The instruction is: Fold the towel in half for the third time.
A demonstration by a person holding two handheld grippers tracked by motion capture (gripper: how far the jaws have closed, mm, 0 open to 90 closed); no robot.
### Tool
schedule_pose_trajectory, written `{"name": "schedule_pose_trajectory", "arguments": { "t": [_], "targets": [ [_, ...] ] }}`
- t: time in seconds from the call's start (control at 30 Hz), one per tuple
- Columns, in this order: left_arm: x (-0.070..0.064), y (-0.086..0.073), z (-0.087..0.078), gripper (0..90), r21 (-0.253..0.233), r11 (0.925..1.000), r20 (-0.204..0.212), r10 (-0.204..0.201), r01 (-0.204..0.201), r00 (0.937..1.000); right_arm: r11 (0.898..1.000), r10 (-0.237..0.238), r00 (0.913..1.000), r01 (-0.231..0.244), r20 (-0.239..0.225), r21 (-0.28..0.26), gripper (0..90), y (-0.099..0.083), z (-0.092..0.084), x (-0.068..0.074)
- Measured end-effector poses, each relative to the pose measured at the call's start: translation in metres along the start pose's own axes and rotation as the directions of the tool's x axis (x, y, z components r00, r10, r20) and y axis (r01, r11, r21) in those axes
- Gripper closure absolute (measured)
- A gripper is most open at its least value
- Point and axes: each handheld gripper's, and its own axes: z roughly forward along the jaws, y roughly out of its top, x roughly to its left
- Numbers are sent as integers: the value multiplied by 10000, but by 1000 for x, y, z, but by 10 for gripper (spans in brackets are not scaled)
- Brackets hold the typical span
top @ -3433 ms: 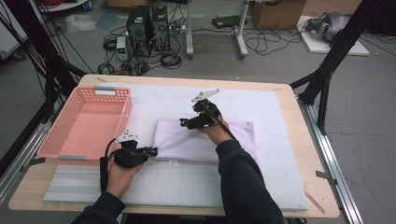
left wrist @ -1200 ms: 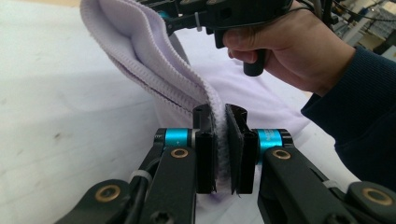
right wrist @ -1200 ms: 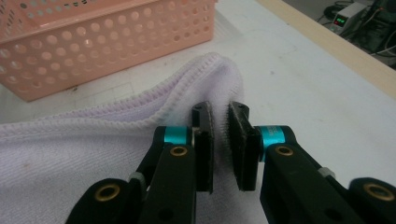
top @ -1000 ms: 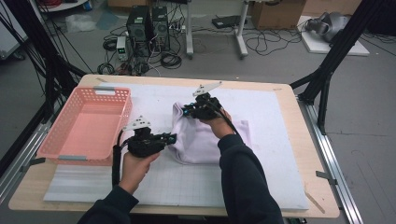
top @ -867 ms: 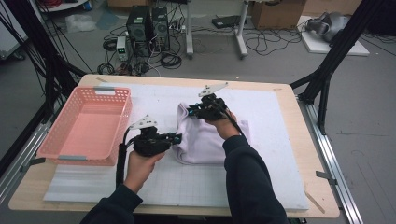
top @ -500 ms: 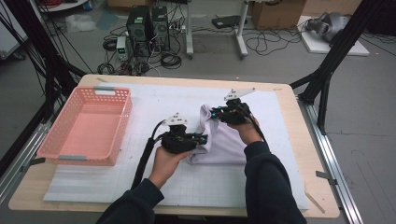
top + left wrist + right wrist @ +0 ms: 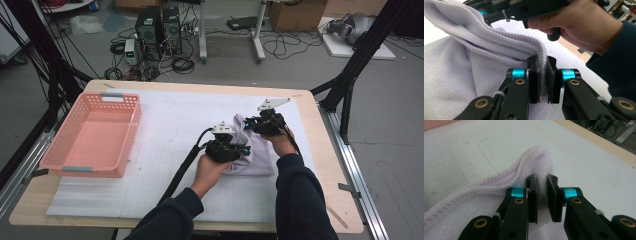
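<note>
Lilac towel [image 7: 256, 152] bunched on white mat [image 7: 165, 125], right half of worktop [image 7: 310, 200]. Left tool [image 7: 543, 82] clamped on folded hem. Right tool [image 7: 543, 200] clamped on corner edge, lifted. Pink basket [image 7: 92, 137] well apart, left.

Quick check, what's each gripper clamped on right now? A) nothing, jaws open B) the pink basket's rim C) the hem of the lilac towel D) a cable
C: both the left gripper and the right gripper have their jaws pinched on the stitched edge of the towel, well away from the basket.
</note>
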Motion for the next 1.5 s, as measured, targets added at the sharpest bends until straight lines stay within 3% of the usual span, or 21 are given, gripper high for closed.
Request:
{"name": "schedule_pose_trajectory", "arguments": {
  "t": [0.1,0.17,0.23,0.3,0.37,0.43,0.53,0.57,0.6,0.7,0.8,0.83,0.87,0.9,0.97,1.07,1.1,1.17,1.27,1.4,1.5],
  "targets": [
    [1,-3,8,778,62,9999,-6,-157,157,9999,9999,94,9999,-95,50,99,797,-5,2,-3],
    [2,-6,13,598,77,9999,86,-119,119,9999,9998,123,9999,-124,118,141,787,-8,2,-4],
    [0,-7,12,428,-101,9996,211,253,-250,9995,9996,206,9996,-210,217,170,751,-11,0,-6],
    [-1,-7,-5,368,-544,9961,126,697,-689,9975,9990,416,9979,-422,494,123,684,-15,-4,-10],
    [1,-7,-13,342,-791,9943,21,722,-718,9974,9967,815,9931,-816,839,-22,651,-20,-13,-14],
    [12,-8,-36,332,-1237,9887,-516,793,-851,9955,9947,1026,9892,-1022,1048,-91,621,-26,-22,-18],
    [21,-11,-50,329,-1362,9871,-815,735,-841,9940,9906,1360,9821,-1332,1301,-303,601,-35,-36,-21],
    [32,-14,-63,324,-1344,9860,-1262,821,-991,9886,9898,1412,9803,-1373,1384,-369,593,-37,-41,-21],
    [32,-14,-63,318,-1344,9860,-1262,821,-991,9886,9878,1544,9746,-1493,1621,-436,587,-40,-47,-22],
    [51,-24,-87,297,-1248,9850,-2114,907,-1189,9732,9780,2083,9517,-2011,2257,-550,575,-48,-62,-22],
    [60,-30,-99,282,-1160,9852,-2408,957,-1265,9658,9748,2201,9459,-2046,2382,-885,577,-54,-75,-16],
    [64,-33,-104,278,-1123,9858,-2518,929,-1245,9633,9760,2144,9462,-1977,2423,-917,579,-55,-78,-12],
    [70,-38,-113,273,-993,9856,-2837,1040,-1371,9533,9768,2085,9481,-1897,2402,-990,583,-57,-81,-8],
    [70,-38,-113,263,-993,9856,-2837,1040,-1371,9533,9764,2094,9500,-1903,2318,-1021,585,-59,-83,-2],
    [76,-46,-125,251,-760,9863,-3149,1157,-1465,9420,9800,1887,9577,-1693,2173,-1047,601,-64,-86,11],
    [79,-49,-132,193,-679,9874,-3347,1123,-1427,9356,9840,1671,9663,-1511,1958,-943,607,-70,-86,23],
    [80,-52,-138,198,-833,9856,-3404,1105,-1470,9338,9834,1696,9721,-1561,1622,-926,610,-77,-85,35],
    [81,-54,-141,198,-824,9854,-3423,1126,-1492,9328,9800,1816,9753,-1689,1261,-1050,617,-84,-84,45],
    [84,-59,-146,200,-812,9859,-3407,1106,-1464,9336,9807,1861,9753,-1771,1188,-823,666,-92,-77,54],
    [85,-59,-149,200,-923,9856,-3313,1041,-1420,9378,9877,1560,9738,-1553,1655,-168,722,-95,-64,58],
    [85,-61,-151,202,-985,9846,-3321,1042,-1444,9375,9880,1381,9671,-1495,2138,381,850,-99,-58,57]
  ]
}}
